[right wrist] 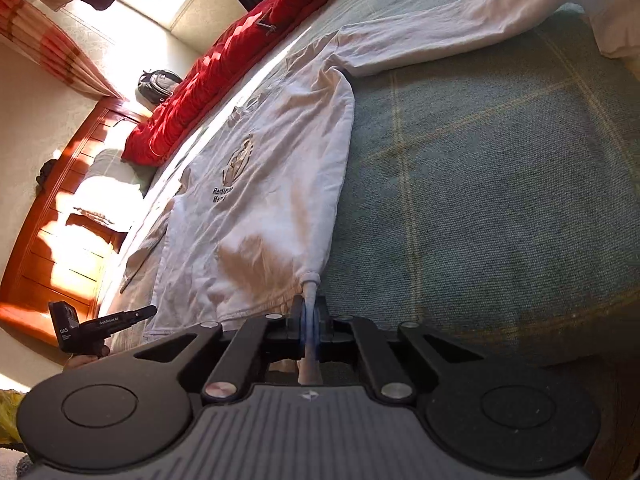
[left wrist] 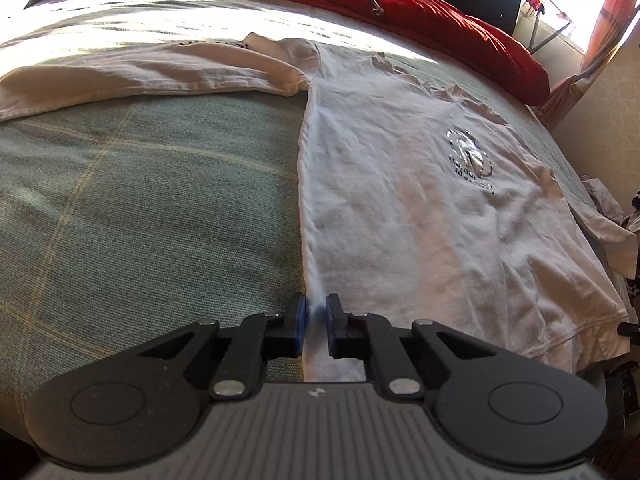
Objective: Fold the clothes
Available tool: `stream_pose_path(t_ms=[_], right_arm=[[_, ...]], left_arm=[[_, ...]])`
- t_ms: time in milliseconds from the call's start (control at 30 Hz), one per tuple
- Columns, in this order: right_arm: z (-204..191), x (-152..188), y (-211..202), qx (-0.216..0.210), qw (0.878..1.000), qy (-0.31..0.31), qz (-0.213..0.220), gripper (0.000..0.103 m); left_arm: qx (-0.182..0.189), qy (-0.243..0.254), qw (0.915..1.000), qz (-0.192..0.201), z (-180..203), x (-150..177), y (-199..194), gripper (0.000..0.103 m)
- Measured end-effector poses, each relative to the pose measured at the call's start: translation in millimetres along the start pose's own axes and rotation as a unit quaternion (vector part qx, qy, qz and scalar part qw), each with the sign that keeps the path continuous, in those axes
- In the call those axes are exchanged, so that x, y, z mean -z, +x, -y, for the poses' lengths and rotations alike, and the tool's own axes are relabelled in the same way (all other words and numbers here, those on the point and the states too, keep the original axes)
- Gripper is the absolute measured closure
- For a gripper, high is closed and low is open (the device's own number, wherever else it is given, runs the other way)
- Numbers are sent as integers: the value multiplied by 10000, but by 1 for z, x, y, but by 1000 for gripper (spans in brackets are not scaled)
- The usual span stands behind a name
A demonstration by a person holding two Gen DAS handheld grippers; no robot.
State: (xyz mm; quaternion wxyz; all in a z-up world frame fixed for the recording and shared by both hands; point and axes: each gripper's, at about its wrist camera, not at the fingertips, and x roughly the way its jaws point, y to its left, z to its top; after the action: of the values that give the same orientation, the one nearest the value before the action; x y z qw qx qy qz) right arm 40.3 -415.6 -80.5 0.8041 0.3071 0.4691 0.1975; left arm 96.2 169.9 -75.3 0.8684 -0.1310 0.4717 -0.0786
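- Left wrist view: left gripper (left wrist: 316, 322) clenched on the white long-sleeved shirt's (left wrist: 420, 184) side edge.
- Right gripper (right wrist: 307, 326) pinches its hem corner.
- Likely light, limp cotton; grip edges.

A bed (left wrist: 140, 200) with a green checked cover carries a white long-sleeved shirt (left wrist: 420, 200) and a red duvet (left wrist: 460, 28).
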Motion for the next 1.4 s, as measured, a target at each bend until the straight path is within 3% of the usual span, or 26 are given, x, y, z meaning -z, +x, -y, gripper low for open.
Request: stream_pose_path(t_ms=[100,200,267,300,333,433,500,767,967,1033,1067,1233,1400], right_arm=[[11,7,6,604,9978,56,-250,98],[9,6,-3,693,9976,19,-33,92],[-1,-2,-7,625,9978,-188,107,72],[-5,-6,-8,620,9976,-275,158,55],[-7,-9,-8,691,9968,-354,204,52],[-11,-11,-5,819,9952,-506,193,52],[-12,-10,-2,812,9952,-524,156,52],[-11,-5,12,675,9965,-480,88,52],[-17,-4,9,612,9962,-596,180,51],[-17,-5,9,612,9963,-571,206,51],[-17,-6,9,612,9963,-558,219,51],[-25,-4,5,606,9957,-655,247,51],[-38,-6,1,749,9926,-929,221,48]], left_arm=[[-120,91,9999,74,3,-2,-4,94],[-128,343,9993,125,13,-3,-12,92],[-55,372,9993,81,17,-3,-13,87],[-103,394,9991,80,19,-1,-14,83],[-151,415,9990,80,21,1,-15,83],[-244,444,9987,56,25,11,-18,76],[-234,383,9990,-11,24,20,-21,61],[-149,-252,9995,-103,14,45,-30,61],[31,-578,9982,-143,6,57,-29,66],[127,-561,9983,-120,9,57,-31,96],[154,-525,9985,-74,10,56,-33,103],[239,-557,9975,365,2,44,-58,103],[112,-539,9985,60,-3,42,-58,99]])
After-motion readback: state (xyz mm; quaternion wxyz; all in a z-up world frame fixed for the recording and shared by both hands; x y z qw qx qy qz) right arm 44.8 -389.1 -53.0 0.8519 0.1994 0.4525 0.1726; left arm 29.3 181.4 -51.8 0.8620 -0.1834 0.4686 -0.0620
